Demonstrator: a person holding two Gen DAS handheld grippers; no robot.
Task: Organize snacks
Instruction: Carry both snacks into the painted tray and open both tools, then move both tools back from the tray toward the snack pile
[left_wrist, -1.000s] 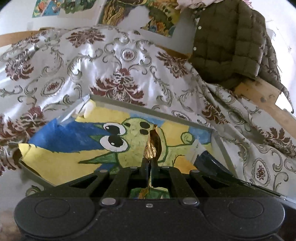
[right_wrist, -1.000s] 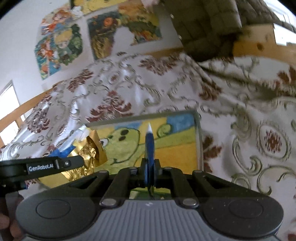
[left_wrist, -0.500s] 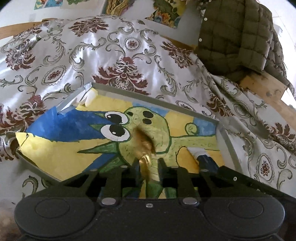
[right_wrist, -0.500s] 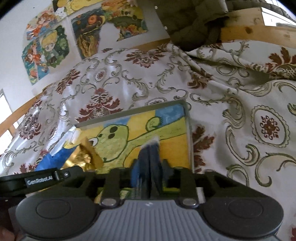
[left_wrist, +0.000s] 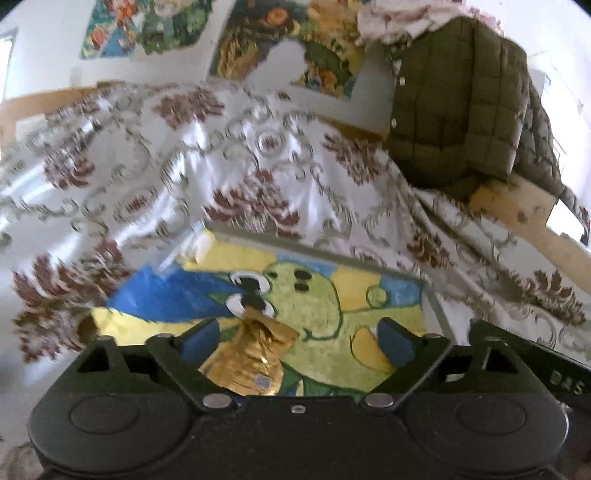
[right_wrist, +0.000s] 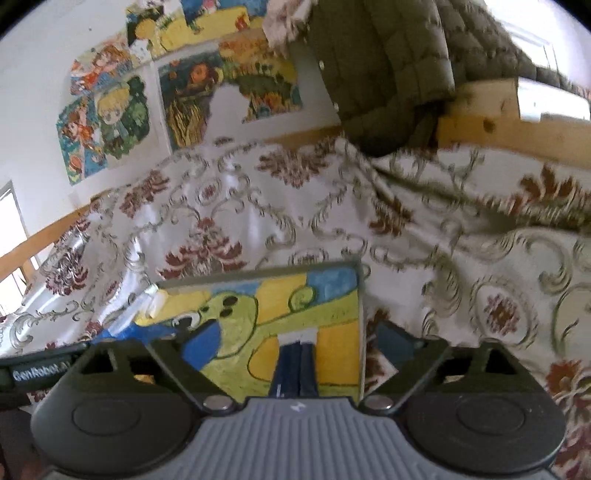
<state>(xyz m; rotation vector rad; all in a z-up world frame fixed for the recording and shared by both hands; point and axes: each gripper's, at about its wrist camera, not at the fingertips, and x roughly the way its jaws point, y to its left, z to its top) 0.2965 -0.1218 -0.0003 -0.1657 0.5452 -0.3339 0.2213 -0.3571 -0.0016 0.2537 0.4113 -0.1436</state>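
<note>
Both snacks lie between spread fingers, on the painted tray.

Left gripper (left_wrist: 297, 341): I see the jaws wide apart, gripping nothing; the gold foil snack (left_wrist: 247, 363) lies nearer the left finger, long axis running forward and a little rightward, crimped end away from me. Right gripper (right_wrist: 297, 341): jaws equally wide, empty; the dark blue snack (right_wrist: 297, 369) lies centred in the gap, long axis straight along the fingers, white end forward. Both rest on the tray (right_wrist: 332, 343). I judge each arm nearest its own packet.
</note>
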